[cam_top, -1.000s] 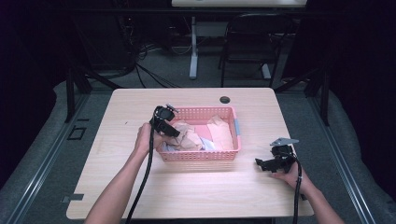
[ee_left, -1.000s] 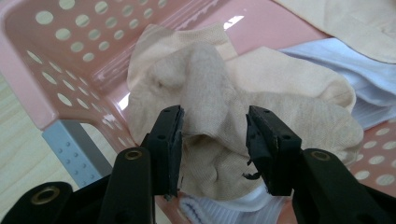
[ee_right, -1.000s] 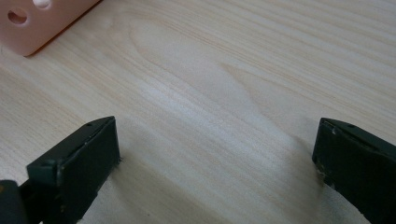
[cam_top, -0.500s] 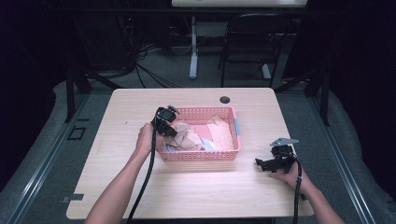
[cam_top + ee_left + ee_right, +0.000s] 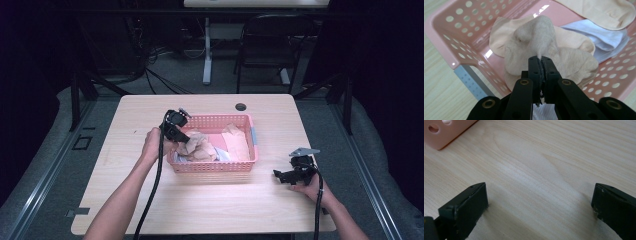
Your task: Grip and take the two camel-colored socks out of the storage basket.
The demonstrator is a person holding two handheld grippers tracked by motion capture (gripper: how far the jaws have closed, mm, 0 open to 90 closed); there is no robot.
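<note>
The left hand-held gripper [image 5: 541, 62] pinches a beige sock [image 5: 541, 40] at the pink basket's [image 5: 210, 166] left end. Other socks lie inside. The right hand-held gripper [image 5: 539, 202] rests spread on the bench [image 5: 150, 205].

I'm looking at what seems to be a lab or recording studio: a lone pale wooden table [image 5: 210, 200] is standing on grey carpet [image 5: 45, 165], black stands [image 5: 82, 92] are flanking it, cables [image 5: 160, 75] are trailing across the dim floor, and a chair [image 5: 262, 50] is waiting behind.
</note>
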